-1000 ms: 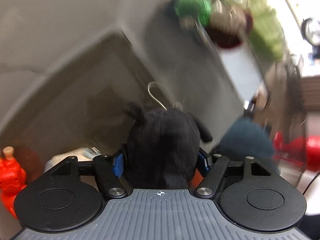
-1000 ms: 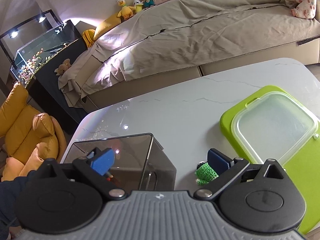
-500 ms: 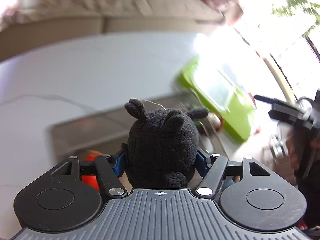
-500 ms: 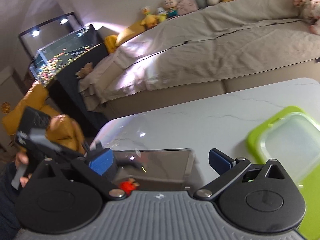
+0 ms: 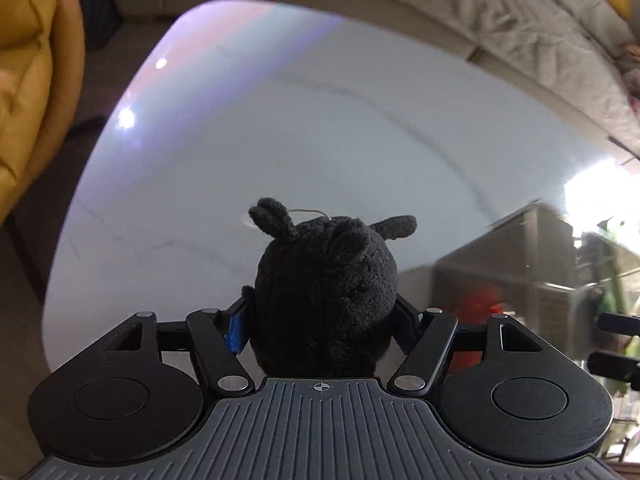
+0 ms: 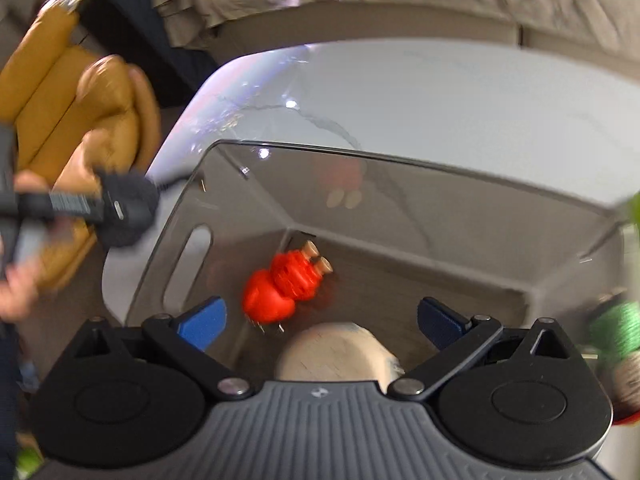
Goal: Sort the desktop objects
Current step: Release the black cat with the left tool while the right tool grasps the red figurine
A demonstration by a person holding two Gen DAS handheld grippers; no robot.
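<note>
Left gripper [image 5: 320, 322] is clamped on the black plush toy [image 5: 326, 292], held out over the counter [image 5: 280, 140] to the left of the smoky bin [image 6: 400, 216]. Right gripper [image 6: 320, 320] is spread wide with nothing in it, hovering above the bin where a red toy [image 6: 286, 286] and what looks like a cream-colored thing [image 6: 340, 354] sit, kinda blurry. Risk: soft plush squishes, so it could slip out mid-swing or catch on the bin rim.

Black plush toy [image 5: 326, 296], red toy [image 6: 286, 286], smoky grey bin [image 6: 400, 208]
</note>
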